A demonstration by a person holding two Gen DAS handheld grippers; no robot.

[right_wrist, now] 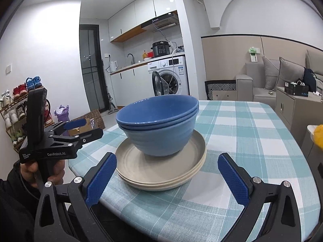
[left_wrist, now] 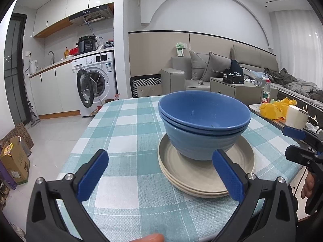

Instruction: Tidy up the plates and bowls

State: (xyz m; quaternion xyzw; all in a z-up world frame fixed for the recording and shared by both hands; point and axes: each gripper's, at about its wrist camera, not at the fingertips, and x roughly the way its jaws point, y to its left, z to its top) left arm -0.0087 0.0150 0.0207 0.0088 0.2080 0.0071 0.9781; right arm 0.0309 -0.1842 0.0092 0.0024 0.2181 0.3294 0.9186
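Two nested blue bowls [left_wrist: 203, 127] sit on two stacked beige plates [left_wrist: 206, 173] on the checked tablecloth [left_wrist: 125, 133], near the table's front edge.

The bowls rest off-centre on the top plate, toward its 12 o'clock rim in the left wrist view, so I judge a nudge or a one-sided lift could tip the stack or slide it toward the nearby edge. The left gripper [left_wrist: 160, 176] hovers low at the stack's 7 o'clock, fingers spread wide and holding nothing. The right gripper [right_wrist: 167, 176] faces the stack from its 5 o'clock, level with the plates, fingers likewise spread and empty, touching nothing.
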